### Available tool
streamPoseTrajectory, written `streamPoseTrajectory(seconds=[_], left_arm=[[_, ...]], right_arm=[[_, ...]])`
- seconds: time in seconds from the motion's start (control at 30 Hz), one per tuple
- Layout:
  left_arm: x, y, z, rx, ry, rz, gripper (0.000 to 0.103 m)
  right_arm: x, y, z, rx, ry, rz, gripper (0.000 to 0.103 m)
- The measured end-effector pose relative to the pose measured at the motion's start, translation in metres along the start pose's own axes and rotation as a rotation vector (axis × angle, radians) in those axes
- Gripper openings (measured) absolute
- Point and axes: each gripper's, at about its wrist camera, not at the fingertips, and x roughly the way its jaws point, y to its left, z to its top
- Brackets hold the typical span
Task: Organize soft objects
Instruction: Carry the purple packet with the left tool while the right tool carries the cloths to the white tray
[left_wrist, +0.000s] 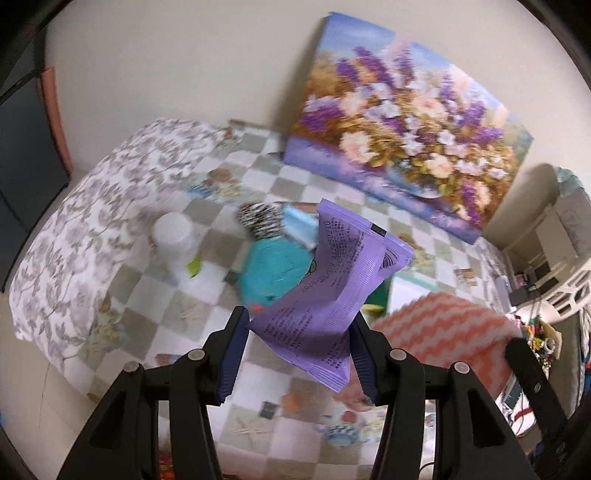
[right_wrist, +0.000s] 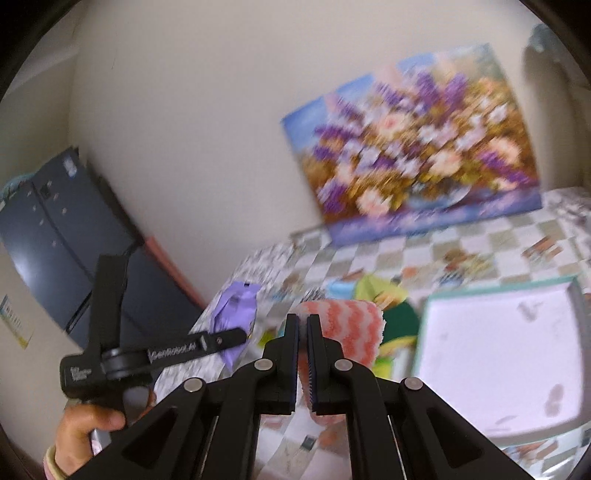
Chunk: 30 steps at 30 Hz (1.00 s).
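My left gripper (left_wrist: 299, 325) is shut on a purple soft packet (left_wrist: 332, 288) and holds it above the checkered table (left_wrist: 147, 314); the packet also shows in the right wrist view (right_wrist: 236, 314). My right gripper (right_wrist: 303, 325) is shut on an orange-and-white wavy cloth (right_wrist: 347, 325), lifted over the table; the cloth also shows in the left wrist view (left_wrist: 443, 332). A teal plush (left_wrist: 273, 269), a zebra-striped soft item (left_wrist: 258, 218) and a light blue item (left_wrist: 299, 225) lie beyond the packet.
A white tray with a teal rim (right_wrist: 495, 354) sits at the right. A white bottle (left_wrist: 173, 240) stands left of the plush. A flower painting (left_wrist: 399, 129) leans on the wall at the table's back. A green-yellow item (right_wrist: 380, 295) lies behind the cloth.
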Motion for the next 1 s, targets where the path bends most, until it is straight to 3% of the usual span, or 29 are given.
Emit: streamPoseTrajectory(seconds=[0.3, 0.6, 0.83, 1.0], left_arm=[[0.018, -0.079, -0.004, 0.119, 0.024, -0.087, 0.055], [0.064, -0.149, -0.022, 0.246, 0.087, -0.150, 0.055], [0.106, -0.180, -0.040, 0.317, 0.147, -0.142, 0.055], [0.133, -0.186, -0.051, 0.332, 0.190, -0.137, 0.055]], right_arm=[[-0.044, -0.046, 0.026, 0.063, -0.149, -0.130, 0.005], [-0.095, -0.124, 0.033, 0.205, -0.272, -0.360, 0.005], [-0.109, -0.174, 0.027, 0.294, -0.273, -0.475, 0.005], [-0.095, -0.196, 0.026, 0.319, -0.215, -0.518, 0.005]])
